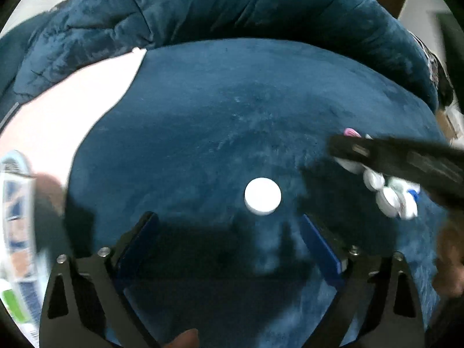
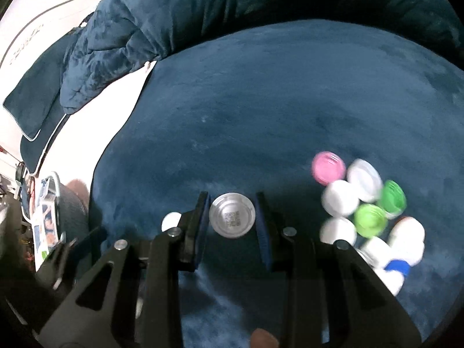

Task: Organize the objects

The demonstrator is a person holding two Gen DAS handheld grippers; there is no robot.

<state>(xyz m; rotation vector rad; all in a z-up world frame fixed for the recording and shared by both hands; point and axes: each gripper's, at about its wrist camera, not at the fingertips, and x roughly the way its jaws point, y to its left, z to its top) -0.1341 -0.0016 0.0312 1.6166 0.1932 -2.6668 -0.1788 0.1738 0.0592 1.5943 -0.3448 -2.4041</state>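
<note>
Over on the far left of the right wrist view, some cluttered packaging [image 2: 46,220] sits at the edge of a white sheet [image 2: 95,121], with a rumpled dark blue blanket [image 2: 121,37] bunched up toward the upper left. Most of the frame is a smooth blue plush cover [image 2: 261,101]. Near lower centre, a small white cap [image 2: 171,221] peeks out just left of the right gripper [image 2: 232,217], which is clamped on a silver cap [image 2: 232,218] with a printed code on its face, both blue pads pressing its sides. To the right sits a pile of caps [image 2: 368,211], touching each other: pink, white, two green, and a blue one at the bottom, all a bit blurred.

From the left wrist view, the same packaging [image 1: 17,232] smears along the left edge. The left gripper [image 1: 229,226] is spread wide with nothing between its fingers, and the white cap [image 1: 262,195] lies on the cover just beyond its tips, not touched. At right, the dark body of the right gripper [image 1: 406,162] crosses over the pile of caps [image 1: 388,191], hiding part of it.
</note>
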